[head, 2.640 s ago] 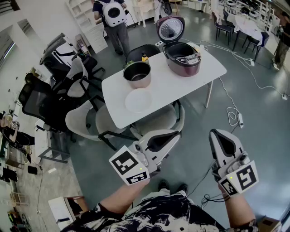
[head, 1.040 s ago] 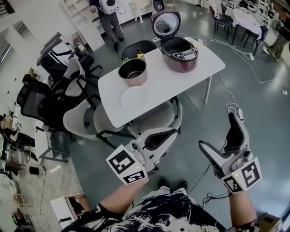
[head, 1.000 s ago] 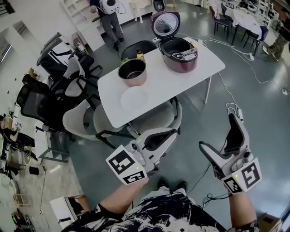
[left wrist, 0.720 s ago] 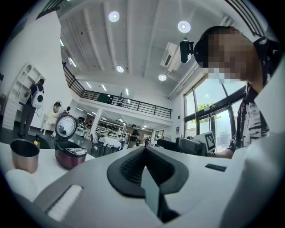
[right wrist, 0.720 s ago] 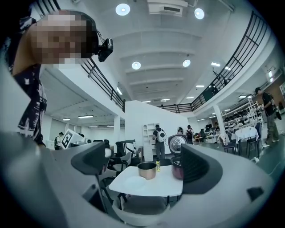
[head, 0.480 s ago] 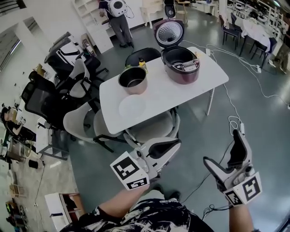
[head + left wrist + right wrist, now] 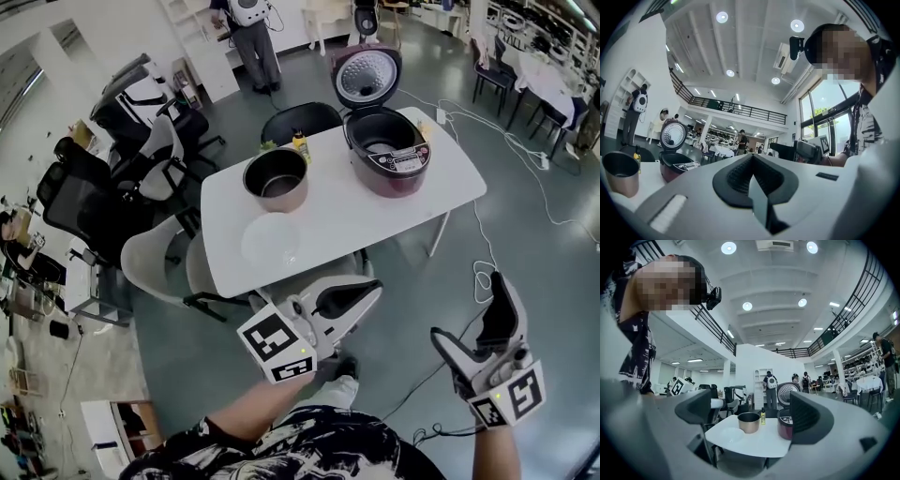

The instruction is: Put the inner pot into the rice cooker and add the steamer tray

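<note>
Inner pot (image 7: 276,180) untouched on table (image 7: 339,217), left gripper (image 7: 372,288) fingers still together, right gripper (image 7: 470,307) fingers now spread, empty.

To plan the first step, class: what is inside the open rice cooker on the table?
The rice cooker cavity looks empty; the inner pot stands beside it. The near wall hides part of its floor.

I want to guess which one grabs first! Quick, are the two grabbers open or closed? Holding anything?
Left gripper: closed, holding nothing.
Right gripper: open, holding nothing.
</note>
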The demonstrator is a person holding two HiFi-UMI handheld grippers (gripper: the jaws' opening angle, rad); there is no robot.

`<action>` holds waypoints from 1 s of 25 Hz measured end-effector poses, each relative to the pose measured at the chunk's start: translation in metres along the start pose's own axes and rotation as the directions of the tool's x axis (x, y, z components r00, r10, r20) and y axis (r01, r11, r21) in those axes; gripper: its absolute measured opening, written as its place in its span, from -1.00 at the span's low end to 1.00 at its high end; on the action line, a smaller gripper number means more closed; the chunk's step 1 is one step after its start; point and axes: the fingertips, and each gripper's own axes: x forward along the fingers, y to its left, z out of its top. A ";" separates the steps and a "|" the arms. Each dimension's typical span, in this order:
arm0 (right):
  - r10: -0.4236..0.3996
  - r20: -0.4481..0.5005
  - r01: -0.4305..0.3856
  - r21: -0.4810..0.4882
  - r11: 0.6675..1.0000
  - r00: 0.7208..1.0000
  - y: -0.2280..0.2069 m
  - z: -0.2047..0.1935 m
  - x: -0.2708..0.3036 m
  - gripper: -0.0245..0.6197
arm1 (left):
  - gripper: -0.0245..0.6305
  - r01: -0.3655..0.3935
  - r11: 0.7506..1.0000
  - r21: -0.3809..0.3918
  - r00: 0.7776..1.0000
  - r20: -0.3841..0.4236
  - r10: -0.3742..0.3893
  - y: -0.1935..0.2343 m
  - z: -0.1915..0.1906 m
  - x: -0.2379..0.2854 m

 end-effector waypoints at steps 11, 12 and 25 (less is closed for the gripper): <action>0.029 -0.021 -0.030 -0.035 0.999 0.999 -0.081 0.012 0.102 0.57 | -0.91 -0.003 1.000 -0.010 1.000 0.010 0.003 0.104 0.027 0.071; 0.037 -0.021 -0.038 -0.032 0.999 0.999 -0.090 0.012 0.104 0.57 | -0.91 -0.011 1.000 -0.011 1.000 0.005 0.011 0.107 0.027 0.079; 0.232 -0.015 -0.232 0.005 0.973 0.973 -0.204 0.006 0.113 0.57 | -0.91 -0.218 0.976 0.017 0.975 0.040 0.217 0.134 0.028 0.177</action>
